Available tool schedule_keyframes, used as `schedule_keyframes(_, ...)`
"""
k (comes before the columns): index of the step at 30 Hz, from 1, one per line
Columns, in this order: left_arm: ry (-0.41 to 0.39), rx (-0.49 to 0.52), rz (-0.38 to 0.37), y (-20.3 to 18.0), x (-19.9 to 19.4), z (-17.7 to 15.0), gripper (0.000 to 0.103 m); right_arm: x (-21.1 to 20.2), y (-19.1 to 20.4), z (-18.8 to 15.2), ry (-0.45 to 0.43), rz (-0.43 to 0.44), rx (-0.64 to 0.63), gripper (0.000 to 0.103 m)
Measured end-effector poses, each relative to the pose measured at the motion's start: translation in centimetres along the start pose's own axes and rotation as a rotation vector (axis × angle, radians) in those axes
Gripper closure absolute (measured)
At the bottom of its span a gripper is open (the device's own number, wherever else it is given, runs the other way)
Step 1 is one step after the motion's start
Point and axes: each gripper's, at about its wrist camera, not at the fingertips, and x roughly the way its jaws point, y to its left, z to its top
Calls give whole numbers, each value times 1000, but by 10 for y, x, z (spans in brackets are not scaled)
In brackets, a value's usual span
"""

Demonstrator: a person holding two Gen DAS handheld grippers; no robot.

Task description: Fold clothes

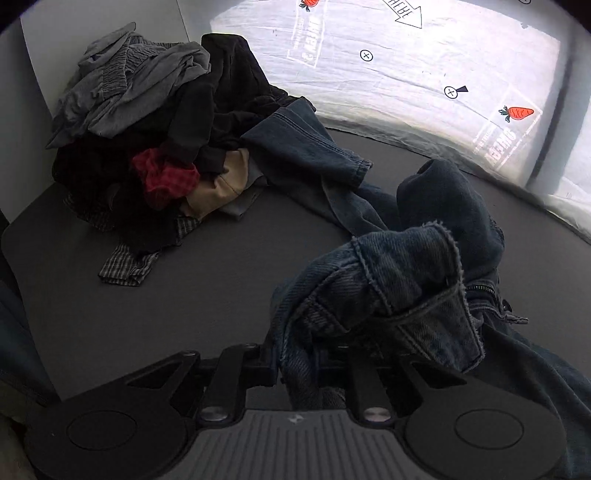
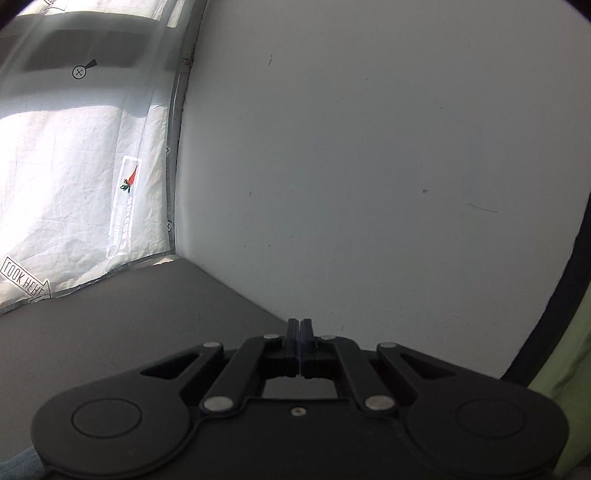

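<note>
From the left wrist view, the left tool (image 1: 314,363) is clenched on a bunched fold of dark blue jeans (image 1: 402,291). The denim hides its fingertips, and the waistband, with a frayed edge and a zipper, is raised in front of the camera. The rest of the jeans trails away across the dark grey desk (image 1: 207,280), one leg reaching toward a pile of clothes (image 1: 155,140) at the far left. That pile holds grey, black, red-checked, beige and small-checked garments, heaped against a pale wall (image 1: 110,22). Behind the desk hangs a bright white sheet (image 1: 406,74) printed with carrots and crossed circles.

From the right wrist view, the right tool (image 2: 300,325) is clenched tight with nothing between its fingers. It sits above a bare stretch of the desk, facing a corner where the white sheet meets a plain grey wall (image 2: 369,166).
</note>
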Motion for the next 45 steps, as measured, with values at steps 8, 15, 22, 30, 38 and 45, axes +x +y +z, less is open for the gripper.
schedule_keyframes(8,-64,213,15,-20,-19,-38,68,-11,69,-107,261,247,-123,86)
schedule_keyframes(15,-139,236,-51,-36,-39,-7,62,-36,144,-134,321,409,-178,76)
schedule_keyframes(22,-49,13,136,1,-2,19,59,-40,151,-127,326,429,-201,67)
schedule_keyframes(30,-147,-128,339,49,-9,36,47,-28,138,-133,390,392,-156,59)
schedule_keyframes(38,-276,288,-3,-44,-30,18,33,-22,142,-130,422,406,-59,43)
schedule_keyframes(45,-234,544,-93,-142,7,-9,27,-17,142,-129,447,410,-14,25)
